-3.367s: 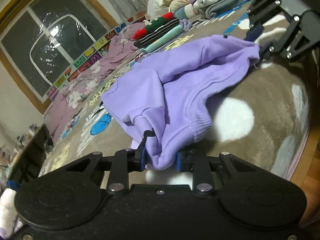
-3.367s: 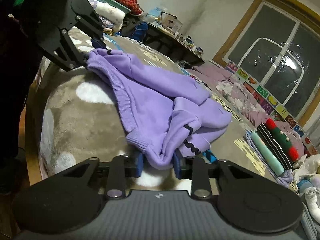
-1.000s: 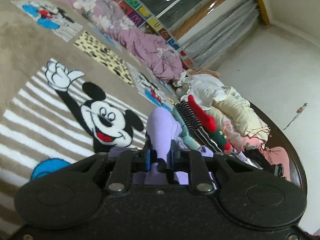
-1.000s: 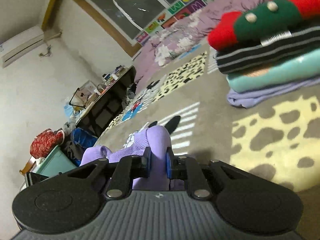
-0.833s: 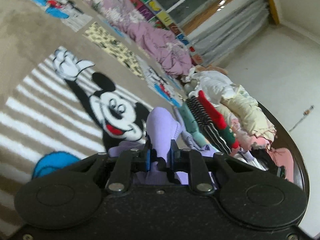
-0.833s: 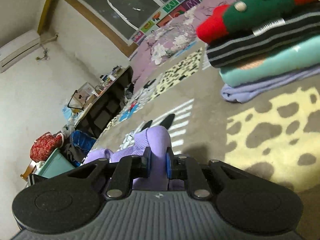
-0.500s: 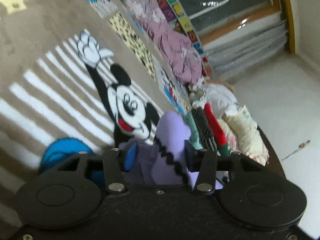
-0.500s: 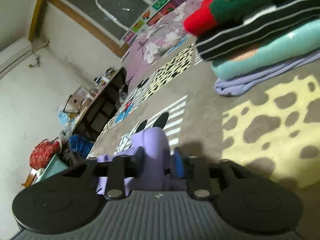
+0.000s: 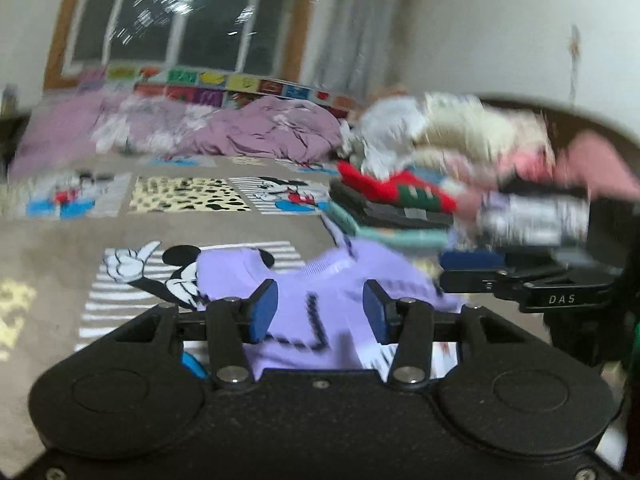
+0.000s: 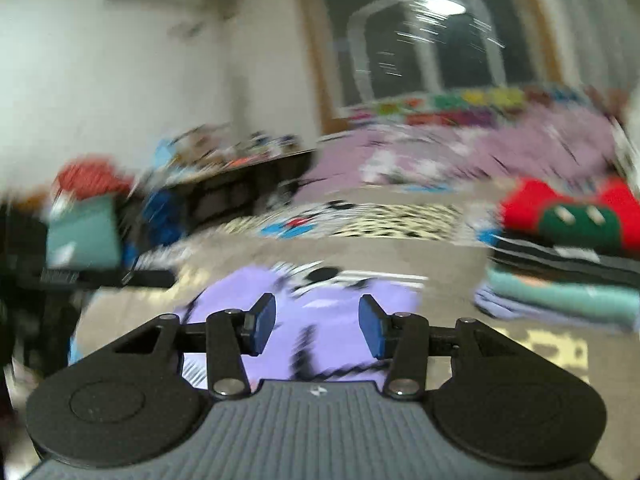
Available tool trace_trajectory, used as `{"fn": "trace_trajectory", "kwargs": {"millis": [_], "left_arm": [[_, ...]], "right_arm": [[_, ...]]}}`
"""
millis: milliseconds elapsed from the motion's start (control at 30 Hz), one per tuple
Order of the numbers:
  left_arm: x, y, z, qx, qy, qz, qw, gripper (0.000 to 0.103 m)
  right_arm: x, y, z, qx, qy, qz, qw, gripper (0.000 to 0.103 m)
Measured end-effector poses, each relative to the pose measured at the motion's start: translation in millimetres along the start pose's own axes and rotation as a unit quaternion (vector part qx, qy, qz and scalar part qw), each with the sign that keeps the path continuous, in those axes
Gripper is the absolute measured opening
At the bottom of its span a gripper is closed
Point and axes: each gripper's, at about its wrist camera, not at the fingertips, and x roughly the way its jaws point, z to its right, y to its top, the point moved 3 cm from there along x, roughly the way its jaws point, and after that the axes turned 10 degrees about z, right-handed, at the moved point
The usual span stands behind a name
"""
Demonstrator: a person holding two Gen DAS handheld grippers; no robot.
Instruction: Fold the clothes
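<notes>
The lilac sweater [image 9: 320, 280] lies on the cartoon-print blanket [image 9: 120, 224], released, just ahead of both tools. The left tool [image 9: 320, 312] has just spread its jaws; its blue pads [image 9: 264, 310] stand apart with the lilac cloth showing in the gap below them, not pressed by either pad. The right tool [image 10: 316, 320] has likewise just been opening, its pads wide of the sweater's black cord trim [image 10: 340, 372], which trails beneath. In the left wrist view the right tool shows at the far right edge, level with the sweater's hem. Beyond the sweater sits a stack of folded clothes [image 9: 396, 212]: teal at the bottom, dark striped above, red and green on top. In the right wrist view a teal bin [image 10: 82, 232] stands at the left, with a red patterned bundle [image 10: 90, 178] above it; blur hides whether the bundle rests inside.
</notes>
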Motion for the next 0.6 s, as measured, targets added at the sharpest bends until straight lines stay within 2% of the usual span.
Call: {"fn": "trace_trajectory", "kwargs": {"millis": [100, 200, 233, 333, 467, 600], "left_arm": [[5.4, -23.3, 14.5, 0.044, -0.009, -0.014, 0.9989, 0.046], [22.6, -43.9, 15.6, 0.079, -0.003, -0.039, 0.9961, 0.047], [28.2, -50.1, 15.2, 0.087, 0.001, -0.048, 0.9951, 0.047], [39.4, -56.8, 6.3, 0.068, -0.004, -0.07, 0.9953, 0.047], [45.3, -61.4, -3.7, 0.039, -0.011, -0.08, 0.996, 0.049], [43.4, -63.1, 1.7, 0.045, -0.007, -0.084, 0.9954, 0.05]], "right_arm": [[3.0, -19.0, -32.5, -0.08, 0.006, -0.016, 0.997, 0.046], [8.5, -34.3, -45.7, -0.112, -0.002, -0.024, 0.993, 0.047], [10.5, -36.7, -43.9, -0.105, -0.006, -0.023, 0.994, 0.048], [19.8, -43.1, -35.0, -0.079, -0.007, -0.036, 0.996, 0.049], [26.4, -51.9, -23.5, -0.04, -0.003, -0.047, 0.998, 0.049], [33.1, -59.6, -18.1, -0.019, -0.003, -0.064, 0.998, 0.049]]}}
